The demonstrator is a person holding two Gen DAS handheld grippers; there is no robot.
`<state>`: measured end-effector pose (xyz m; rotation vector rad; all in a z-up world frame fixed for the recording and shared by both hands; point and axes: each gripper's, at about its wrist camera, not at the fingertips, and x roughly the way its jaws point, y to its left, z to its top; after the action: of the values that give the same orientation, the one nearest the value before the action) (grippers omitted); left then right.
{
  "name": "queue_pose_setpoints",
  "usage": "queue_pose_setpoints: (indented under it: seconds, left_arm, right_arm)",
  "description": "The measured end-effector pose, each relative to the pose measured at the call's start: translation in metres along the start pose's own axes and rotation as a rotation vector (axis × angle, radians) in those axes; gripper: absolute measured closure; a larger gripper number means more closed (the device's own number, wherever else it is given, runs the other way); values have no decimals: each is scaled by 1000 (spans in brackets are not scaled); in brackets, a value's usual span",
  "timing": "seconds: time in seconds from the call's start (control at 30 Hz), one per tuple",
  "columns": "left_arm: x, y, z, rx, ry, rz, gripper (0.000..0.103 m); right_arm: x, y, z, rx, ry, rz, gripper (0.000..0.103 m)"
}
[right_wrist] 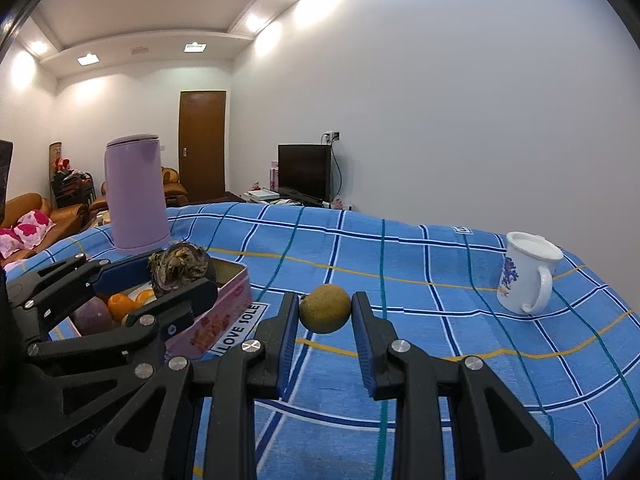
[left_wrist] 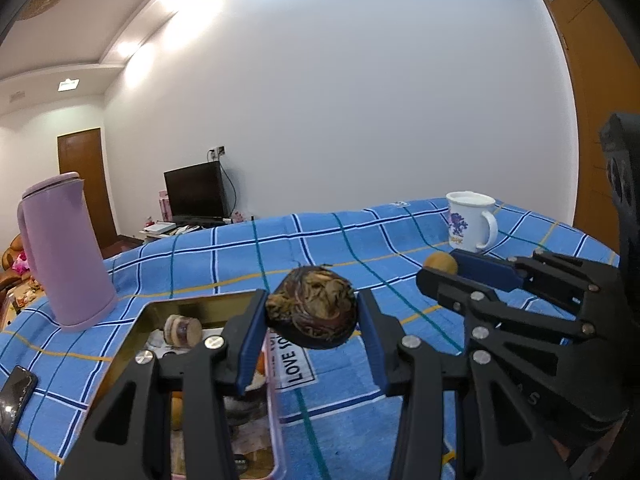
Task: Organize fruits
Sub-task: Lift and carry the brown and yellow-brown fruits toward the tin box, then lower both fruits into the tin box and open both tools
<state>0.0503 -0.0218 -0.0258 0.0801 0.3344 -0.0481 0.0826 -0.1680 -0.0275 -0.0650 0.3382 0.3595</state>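
Fruit sits in both of my grips. My left gripper [left_wrist: 312, 316] is clamped on a dark, shrivelled, brown-purple fruit [left_wrist: 314, 306], its blue pads pressing both flanks; the fruit is a squat oval whose longer axis runs crosswise from pad to pad, with the wrinkled, dried-out face turned toward my camera and slightly up. It hangs clear of the cloth, just past the near right corner of the pink tin box [right_wrist: 224, 316], which lies with its long side running away to the left and the "LOVE" label on its end wall. Inside the box I can make out oranges [right_wrist: 120, 306] and a purplish fruit [right_wrist: 92, 316]; from my left camera a round wooden piece [left_wrist: 183, 330] also shows near the far end. My right gripper [right_wrist: 325, 312] is closed on a small yellow-green round fruit [right_wrist: 325, 309], nearly a ball, with a small nub pointing left toward the box; it too is lifted off the blue checked tablecloth [right_wrist: 420, 312]. The two grippers are side by side, near each other but apart, both aimed slightly downward across the table. To the right of my right fingers the cloth is bare as far as the white flowered mug [right_wrist: 528, 280], whose handle faces right, well apart from the fruit. The lilac kettle [right_wrist: 138, 196] stands beyond the box's far side, close to the table's left edge; a dark phone [left_wrist: 16, 400] lies at the near left edge.
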Motion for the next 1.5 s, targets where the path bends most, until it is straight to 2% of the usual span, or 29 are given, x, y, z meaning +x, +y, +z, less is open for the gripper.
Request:
queue_pose_setpoints:
  seconds: [0.47, 0.77, 1.5]
  left_arm:
    - [-7, 22, -7, -27, 24, 105, 57]
    - [-9, 44, -11, -59, 34, 161, 57]
    - [-10, 86, -18, -112, 67, 233, 57]
  right_arm:
    - [-3, 9, -2, 21, -12, 79, 74]
    - [-1, 27, 0, -26, -8, 129, 74]
    - [10, 72, 4, -104, 12, 220, 74]
